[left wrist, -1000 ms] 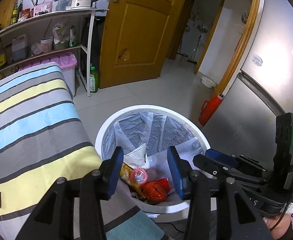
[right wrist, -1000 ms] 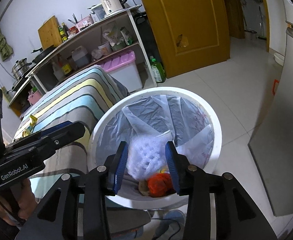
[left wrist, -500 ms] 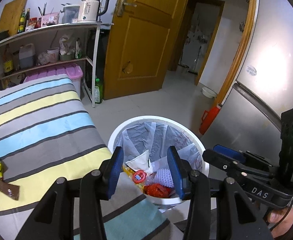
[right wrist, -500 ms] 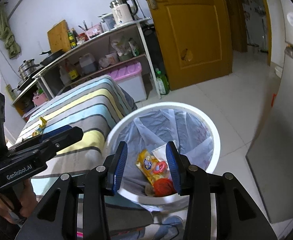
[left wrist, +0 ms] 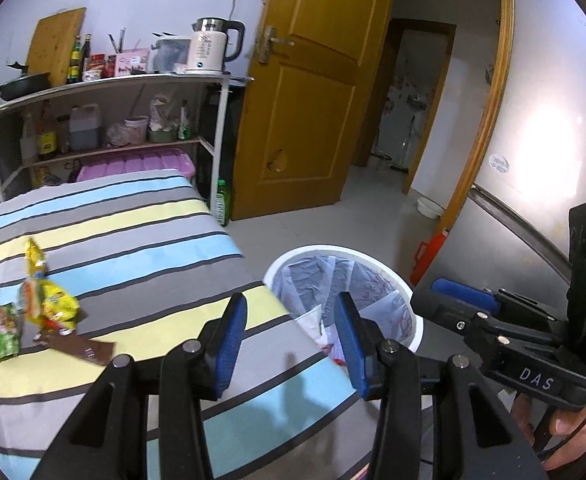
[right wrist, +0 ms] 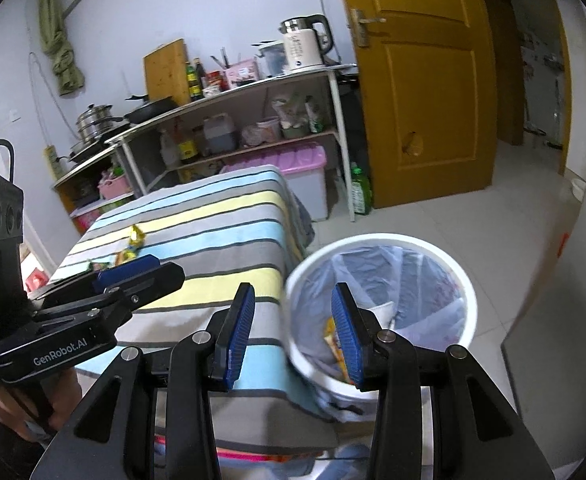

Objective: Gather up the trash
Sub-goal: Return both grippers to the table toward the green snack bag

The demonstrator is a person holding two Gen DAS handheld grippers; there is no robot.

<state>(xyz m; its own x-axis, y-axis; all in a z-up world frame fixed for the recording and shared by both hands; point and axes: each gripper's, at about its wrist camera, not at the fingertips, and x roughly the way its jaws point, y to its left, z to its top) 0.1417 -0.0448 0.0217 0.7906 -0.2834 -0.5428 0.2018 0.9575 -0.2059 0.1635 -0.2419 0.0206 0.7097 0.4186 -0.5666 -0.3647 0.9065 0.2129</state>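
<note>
Both grippers hang empty, left gripper [left wrist: 291, 336] and right gripper [right wrist: 295, 330] fingers parted wide, nothing between. Lined white trash bin [left wrist: 407, 322] sits on floor beside striped bench [left wrist: 141, 240], wrappers inside. More wrappers [left wrist: 49, 304] lie at bench's 9 o'clock side.

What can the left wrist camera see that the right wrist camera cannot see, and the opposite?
Only the left wrist view shows the brown wrapper and the red container on the floor. Only the right wrist view shows the green cloth hanging on the wall and the steel pots. Both show the striped table, the white trash bin, the kettle and the yellow wrappers.
</note>
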